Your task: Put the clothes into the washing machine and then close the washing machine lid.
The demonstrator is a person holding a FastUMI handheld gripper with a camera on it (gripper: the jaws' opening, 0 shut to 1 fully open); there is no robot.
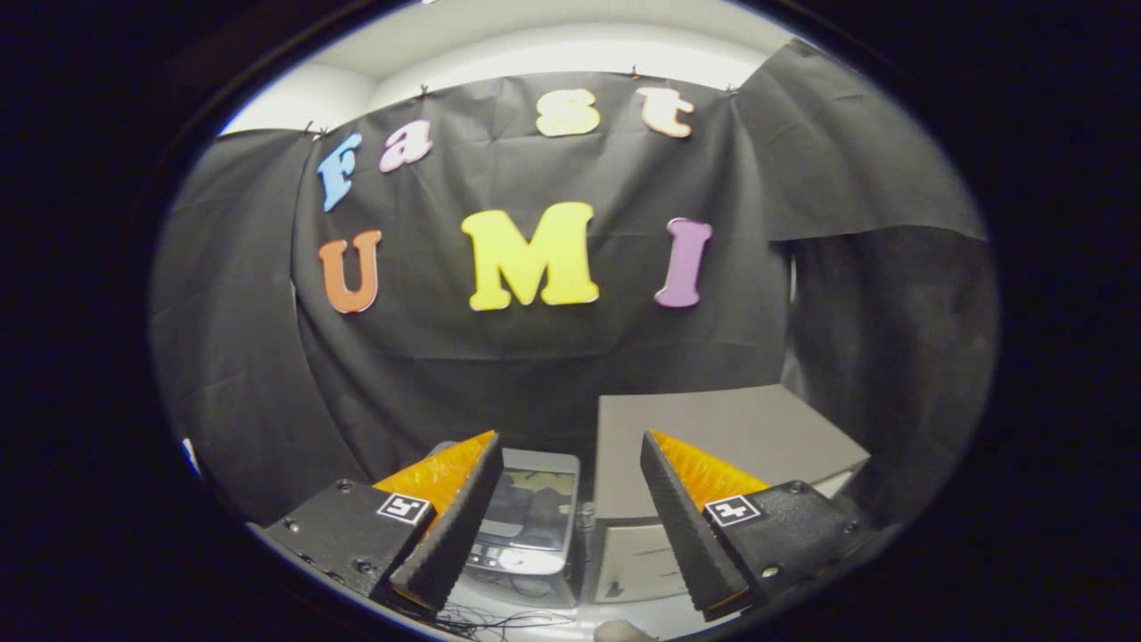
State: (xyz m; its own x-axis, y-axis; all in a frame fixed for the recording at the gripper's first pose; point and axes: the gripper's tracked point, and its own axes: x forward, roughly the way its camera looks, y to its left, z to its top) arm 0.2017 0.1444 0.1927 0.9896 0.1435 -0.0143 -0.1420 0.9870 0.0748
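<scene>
Gripper [570,517] hangs with fingers spread wide, nothing between them. The washing machine [535,517] sits just ahead and below the fingers, its lid [535,499] looking down, beside a grey box [713,437]; clothes can't be made out. Risk: with the lid down, nothing can go in, and a blind descent could knock the box.

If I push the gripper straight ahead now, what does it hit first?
Probably the black cloth wall. The gripper is open and empty, aimed above the washing machine and grey box below it; depth is unclear.
</scene>
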